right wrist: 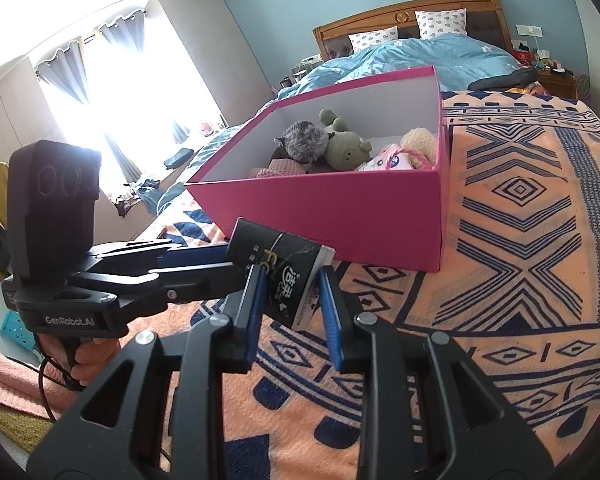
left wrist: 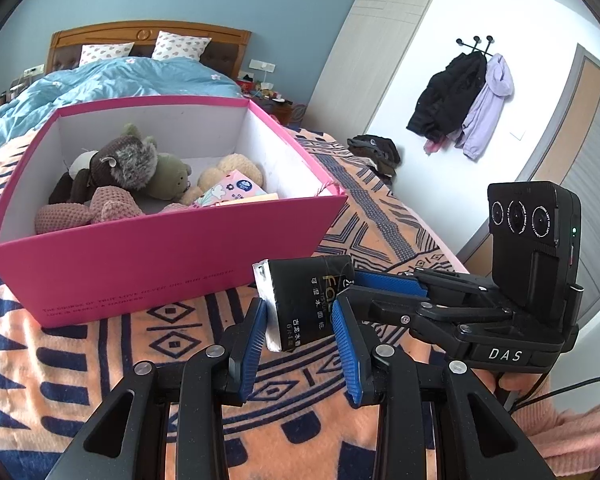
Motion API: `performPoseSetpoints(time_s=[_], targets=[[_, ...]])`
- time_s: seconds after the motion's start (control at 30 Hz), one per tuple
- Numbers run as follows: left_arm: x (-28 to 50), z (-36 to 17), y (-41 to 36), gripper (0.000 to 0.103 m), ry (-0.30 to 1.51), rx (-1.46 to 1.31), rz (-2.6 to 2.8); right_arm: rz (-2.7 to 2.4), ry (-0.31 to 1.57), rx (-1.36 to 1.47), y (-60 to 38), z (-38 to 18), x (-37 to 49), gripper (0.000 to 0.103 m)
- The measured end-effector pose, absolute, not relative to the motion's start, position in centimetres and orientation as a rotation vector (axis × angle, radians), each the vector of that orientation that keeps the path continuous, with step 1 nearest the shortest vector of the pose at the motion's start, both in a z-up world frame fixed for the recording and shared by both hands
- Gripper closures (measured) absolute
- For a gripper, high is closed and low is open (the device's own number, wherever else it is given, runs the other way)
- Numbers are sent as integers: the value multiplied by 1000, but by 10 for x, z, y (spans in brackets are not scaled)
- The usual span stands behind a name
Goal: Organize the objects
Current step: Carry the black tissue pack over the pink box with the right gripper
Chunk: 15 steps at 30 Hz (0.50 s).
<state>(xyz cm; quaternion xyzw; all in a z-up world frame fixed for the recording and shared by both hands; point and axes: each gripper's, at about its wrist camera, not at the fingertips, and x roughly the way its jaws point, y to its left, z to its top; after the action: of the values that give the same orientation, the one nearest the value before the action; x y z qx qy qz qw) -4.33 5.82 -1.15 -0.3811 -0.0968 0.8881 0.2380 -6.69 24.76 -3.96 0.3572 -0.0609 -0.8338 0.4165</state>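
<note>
A black tissue pack (left wrist: 306, 300) (right wrist: 286, 276) hangs just above the patterned blanket, in front of the pink box (left wrist: 140, 264) (right wrist: 320, 208). My left gripper (left wrist: 300, 318) is shut on the pack, its blue pads pressing the two narrow sides. My right gripper (right wrist: 292, 294) is shut on the same pack from the other side. In the left wrist view the right gripper (left wrist: 350, 284) comes in from the right, and in the right wrist view the left gripper (right wrist: 236, 262) comes in from the left. The open box holds several plush toys (left wrist: 124, 168) (right wrist: 332, 148) and a pastel tissue packet (left wrist: 232, 192).
The box stands on an orange and navy blanket (left wrist: 80, 380) (right wrist: 520, 240) on a bed with a blue duvet (left wrist: 112, 80). A person's hand (right wrist: 88, 364) grips the left gripper's handle. Coats (left wrist: 460, 100) hang on the wall, and a bedside table (right wrist: 556, 76) stands at the far side.
</note>
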Motion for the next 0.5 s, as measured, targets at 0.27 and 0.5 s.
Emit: performPoseSetpoints(time_s=[0.27,0.5], targets=[[-44,-9,59,70,-264,-1033,2438,-2097,-151,885,249,-36,-68,73],[-45,-7,60,70,-263,-1027,2442,-2103,-145,873,248,-34,-69,73]])
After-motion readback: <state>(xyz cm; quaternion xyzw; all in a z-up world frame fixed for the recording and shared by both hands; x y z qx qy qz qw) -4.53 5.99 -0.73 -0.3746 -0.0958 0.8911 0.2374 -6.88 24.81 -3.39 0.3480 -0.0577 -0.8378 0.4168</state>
